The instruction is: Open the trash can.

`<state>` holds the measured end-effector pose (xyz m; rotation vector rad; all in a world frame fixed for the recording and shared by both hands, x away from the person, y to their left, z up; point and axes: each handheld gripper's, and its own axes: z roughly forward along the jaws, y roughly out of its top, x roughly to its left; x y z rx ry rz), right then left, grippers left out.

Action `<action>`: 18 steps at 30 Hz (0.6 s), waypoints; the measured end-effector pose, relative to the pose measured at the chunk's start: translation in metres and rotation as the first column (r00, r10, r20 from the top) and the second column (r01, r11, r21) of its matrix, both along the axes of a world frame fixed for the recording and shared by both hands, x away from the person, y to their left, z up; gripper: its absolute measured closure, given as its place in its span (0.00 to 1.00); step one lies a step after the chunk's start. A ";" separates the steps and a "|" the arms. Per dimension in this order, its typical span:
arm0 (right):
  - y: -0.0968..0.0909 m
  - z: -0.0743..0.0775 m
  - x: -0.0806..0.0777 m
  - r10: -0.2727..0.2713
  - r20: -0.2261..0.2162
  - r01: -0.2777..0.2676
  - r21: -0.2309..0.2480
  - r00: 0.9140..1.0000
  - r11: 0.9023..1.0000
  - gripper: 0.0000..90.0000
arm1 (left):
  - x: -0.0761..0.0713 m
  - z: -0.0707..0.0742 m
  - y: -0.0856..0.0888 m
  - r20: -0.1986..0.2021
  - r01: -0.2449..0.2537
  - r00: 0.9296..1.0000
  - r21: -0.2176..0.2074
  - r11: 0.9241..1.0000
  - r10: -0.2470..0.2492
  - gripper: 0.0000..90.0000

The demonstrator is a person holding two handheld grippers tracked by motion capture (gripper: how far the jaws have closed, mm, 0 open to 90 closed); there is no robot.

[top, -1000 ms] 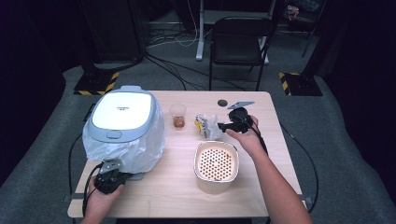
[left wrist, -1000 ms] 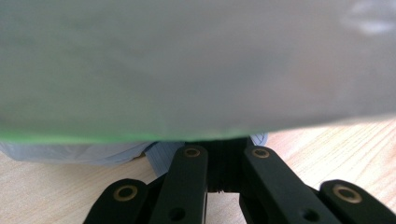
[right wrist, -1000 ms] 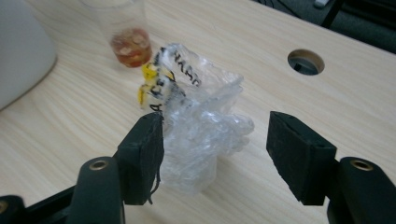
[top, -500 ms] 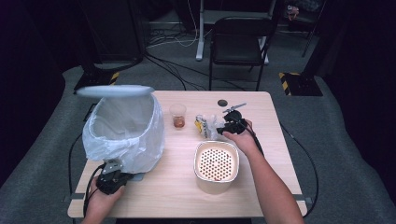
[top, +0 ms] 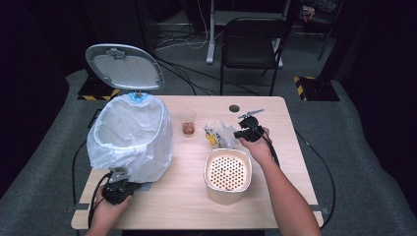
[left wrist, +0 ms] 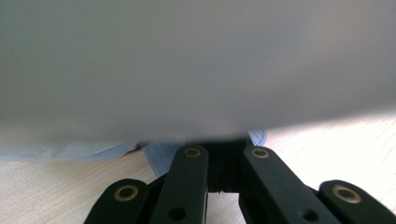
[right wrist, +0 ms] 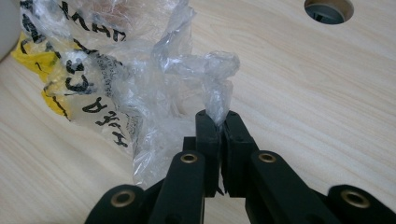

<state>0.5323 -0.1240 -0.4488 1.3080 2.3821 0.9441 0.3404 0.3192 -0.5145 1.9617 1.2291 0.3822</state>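
A wooden table (top: 290,162) is seen from above, with a person's forearms reaching in from the near edge. At far left stands a white bin (top: 130,140) lined with a pale plastic bag, its lid (top: 124,66) tipped upright at the back so the mouth is wide open. The left gripper (top: 118,183) sits low against the bin's front base; its own view shows the jaws running under the blurred white wall of the bin, and whether they are spread or pressed together cannot be told.

Moving right, a small clear cup (top: 187,121) holding a little brown liquid stands just beside the bin. Next lies a crumpled clear plastic wrapper (right wrist: 140,84) with black lettering and a yellow patch. In front of it sits a round cream container (top: 227,172) with a perforated top. The right gripper (top: 247,132) has its jaws pinching a twisted tail of the wrapper, which rests on the tabletop.

The step appears to be binning the wrapper. Doing it well likely means lifting high enough to clear the cup, carrying it over the bin's open mouth, and releasing only once it hangs inside the rim.
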 end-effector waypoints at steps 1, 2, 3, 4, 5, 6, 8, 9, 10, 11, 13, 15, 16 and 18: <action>0.000 0.000 0.000 0.000 0.000 0.000 0.000 1.000 1.000 0.97 | 0.000 0.000 0.000 0.000 0.000 1.000 0.000 1.000 0.000 1.00; 0.000 0.005 -0.002 -0.004 0.001 0.004 0.007 1.000 1.000 0.97 | -0.001 0.000 0.000 0.002 -0.012 1.000 -0.014 1.000 0.012 1.00; 0.000 0.005 -0.002 -0.004 0.001 0.004 0.007 1.000 1.000 0.97 | -0.001 0.000 0.000 0.002 -0.012 1.000 -0.014 1.000 0.012 1.00; 0.000 0.009 -0.004 -0.001 0.010 0.001 0.011 1.000 1.000 0.97 | -0.001 0.000 0.001 0.001 -0.014 1.000 -0.015 1.000 0.014 1.00; 0.000 0.014 -0.006 0.003 0.020 -0.003 0.012 1.000 1.000 0.97 | -0.001 0.000 0.001 0.000 -0.012 1.000 -0.014 1.000 0.012 1.00; -0.001 0.017 -0.007 0.004 0.031 -0.004 0.011 1.000 1.000 0.97 | 0.000 0.000 0.001 0.001 -0.011 1.000 -0.016 1.000 0.011 1.00; -0.002 0.026 -0.010 -0.001 0.049 0.000 0.028 0.999 1.000 0.97 | 0.000 0.000 0.000 0.001 -0.009 1.000 -0.014 1.000 0.009 1.00; -0.005 0.036 -0.011 0.009 0.060 -0.012 0.040 0.998 0.999 0.97 | 0.000 0.000 0.001 -0.002 -0.008 1.000 -0.014 1.000 0.008 1.00; -0.006 0.041 -0.013 0.007 0.071 -0.010 0.046 0.997 0.999 0.97 | 0.000 0.000 0.001 -0.002 -0.008 1.000 -0.014 1.000 0.008 1.00; -0.006 0.041 -0.013 0.007 0.071 -0.010 0.046 0.997 0.999 0.97 | 0.000 0.000 0.001 -0.003 -0.008 1.000 -0.018 1.000 0.008 1.00; -0.006 0.052 -0.016 0.013 0.083 -0.018 0.059 0.996 0.998 0.97 | 0.000 0.001 0.001 -0.007 -0.007 1.000 -0.017 1.000 0.007 1.00; -0.006 0.064 -0.021 0.026 0.090 -0.032 0.071 0.996 0.997 0.97 | 0.000 0.001 0.001 -0.007 -0.006 1.000 -0.009 1.000 0.006 1.00; -0.003 0.077 -0.026 0.043 0.102 -0.051 0.076 0.994 0.996 0.97 | 0.001 0.001 0.001 -0.009 0.008 1.000 -0.002 1.000 -0.008 1.00; -0.002 0.083 -0.029 0.051 0.100 -0.060 0.088 0.994 0.994 0.97 | 0.001 0.000 0.001 -0.003 0.013 1.000 -0.011 1.000 -0.013 1.00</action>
